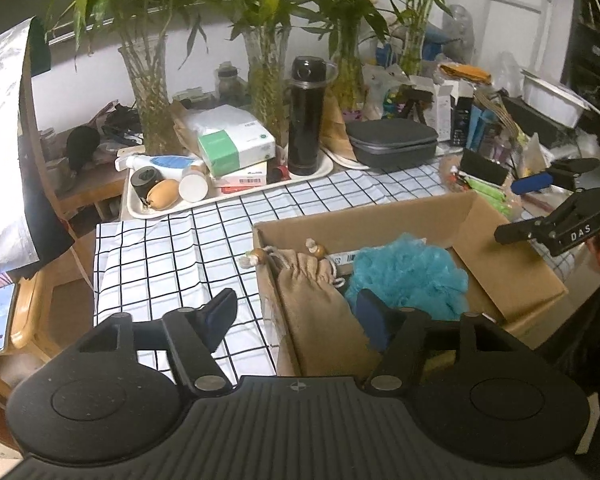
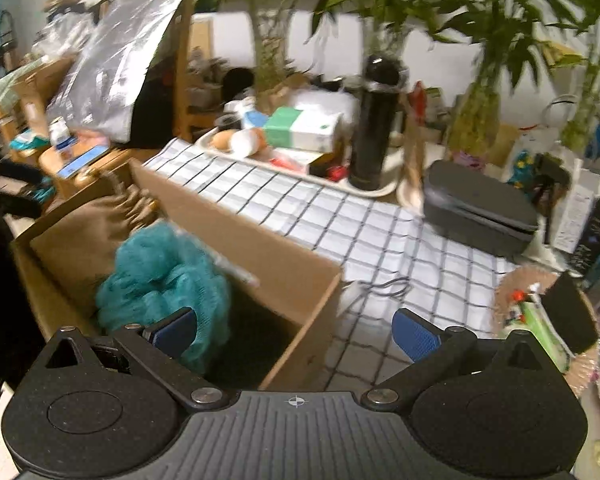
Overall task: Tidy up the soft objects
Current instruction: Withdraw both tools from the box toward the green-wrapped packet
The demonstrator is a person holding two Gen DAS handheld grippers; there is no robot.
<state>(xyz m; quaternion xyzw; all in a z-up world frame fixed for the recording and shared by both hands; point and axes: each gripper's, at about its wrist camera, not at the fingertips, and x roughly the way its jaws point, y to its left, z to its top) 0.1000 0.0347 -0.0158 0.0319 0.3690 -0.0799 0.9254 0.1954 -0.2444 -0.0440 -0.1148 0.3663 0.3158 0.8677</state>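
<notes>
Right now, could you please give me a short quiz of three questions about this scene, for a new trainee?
1. True or false: the teal bath pouf lies inside the cardboard box.
2. Which object lies beside it in the box: (a) beige drawstring bag, (b) black flask, (c) grey case?
3. Are the left tongs holding anything?

Key: 1 true; 2 a; 3 no, they are open.

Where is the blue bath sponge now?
The teal bath sponge lies inside the cardboard box, right of the beige drawstring bag in the left wrist view.
</notes>
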